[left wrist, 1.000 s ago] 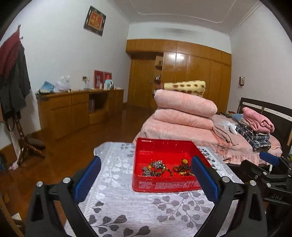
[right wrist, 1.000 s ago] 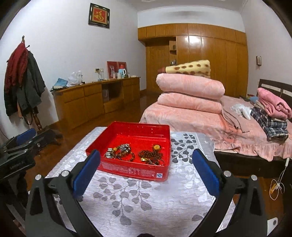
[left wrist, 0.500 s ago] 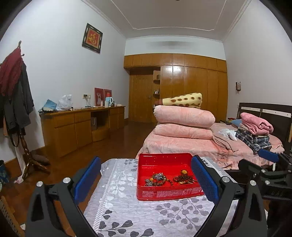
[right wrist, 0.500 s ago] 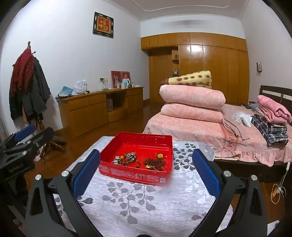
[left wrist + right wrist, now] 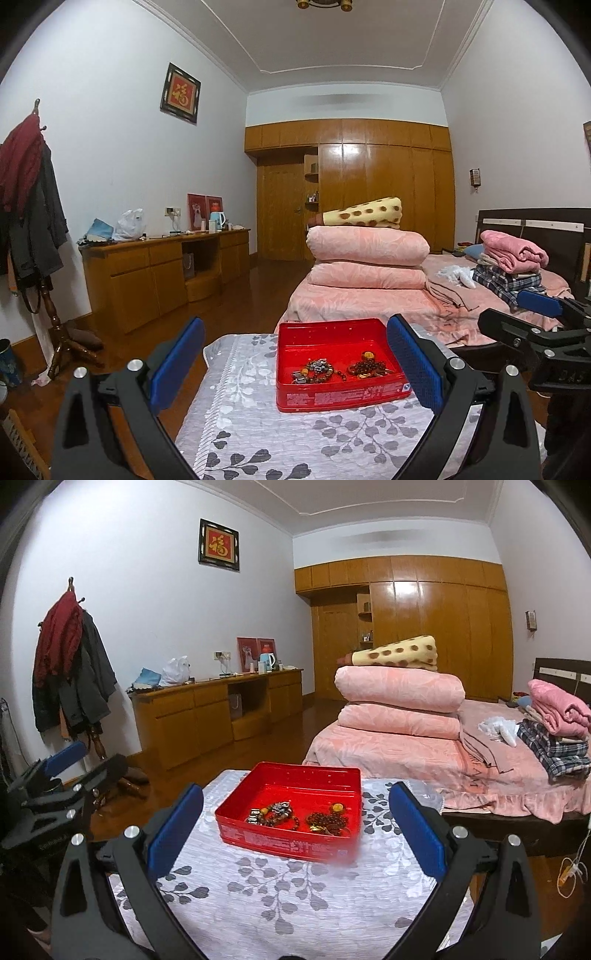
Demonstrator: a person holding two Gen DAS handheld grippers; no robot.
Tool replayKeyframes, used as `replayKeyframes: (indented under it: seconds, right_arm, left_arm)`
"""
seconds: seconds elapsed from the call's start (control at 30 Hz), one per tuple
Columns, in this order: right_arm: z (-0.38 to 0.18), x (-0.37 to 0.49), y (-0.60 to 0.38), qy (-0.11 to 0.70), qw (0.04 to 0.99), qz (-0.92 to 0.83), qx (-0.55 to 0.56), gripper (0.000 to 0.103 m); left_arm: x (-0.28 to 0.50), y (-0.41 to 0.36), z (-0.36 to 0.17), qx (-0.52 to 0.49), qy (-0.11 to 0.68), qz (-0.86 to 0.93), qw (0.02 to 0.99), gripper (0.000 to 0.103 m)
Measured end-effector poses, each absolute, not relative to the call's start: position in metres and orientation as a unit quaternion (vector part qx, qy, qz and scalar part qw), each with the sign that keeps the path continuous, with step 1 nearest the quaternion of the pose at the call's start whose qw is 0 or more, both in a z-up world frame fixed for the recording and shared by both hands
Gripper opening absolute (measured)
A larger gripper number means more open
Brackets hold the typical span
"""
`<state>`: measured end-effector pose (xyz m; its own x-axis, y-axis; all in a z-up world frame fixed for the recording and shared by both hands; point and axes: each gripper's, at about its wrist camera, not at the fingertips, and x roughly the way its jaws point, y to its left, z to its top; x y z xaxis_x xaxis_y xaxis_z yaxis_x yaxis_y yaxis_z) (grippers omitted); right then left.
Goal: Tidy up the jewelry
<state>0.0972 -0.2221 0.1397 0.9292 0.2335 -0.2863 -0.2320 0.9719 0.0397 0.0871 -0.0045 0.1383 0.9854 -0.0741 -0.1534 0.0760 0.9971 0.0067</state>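
Observation:
A red tin box (image 5: 340, 397) (image 5: 284, 840) stands on a small table with a grey leaf-print cloth (image 5: 258, 424) (image 5: 277, 893). Inside lie two heaps of beaded jewelry: a metallic and brown bracelet heap (image 5: 317, 370) (image 5: 275, 812) on the left and dark red beads with an amber bead (image 5: 367, 365) (image 5: 328, 819) on the right. My left gripper (image 5: 295, 363) is open, held back from the box and above the cloth, with nothing between its blue pads. My right gripper (image 5: 295, 830) is open too, likewise back from the box.
Behind the table a bed (image 5: 369, 302) carries folded pink quilts (image 5: 369, 254) and clothes (image 5: 513, 262). A wooden dresser (image 5: 155, 273) lines the left wall, a coat rack (image 5: 33, 229) stands nearer. A wooden wardrobe (image 5: 424, 627) fills the far wall.
Both grippers have drawn back and tilted upward, so the box sits lower and smaller in both views and more ceiling shows. Both stay open.

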Motion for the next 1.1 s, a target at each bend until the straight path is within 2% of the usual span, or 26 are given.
replayKeyframes:
  seconds: [1.1]
  right_arm:
    - [0.1407, 0.0967, -0.2212, 0.142, 0.983, 0.119, 0.000, 0.097]
  left_arm:
    - [0.0860, -0.0087, 0.1392, 0.004, 0.081, -0.055, 0.995, 0.097]
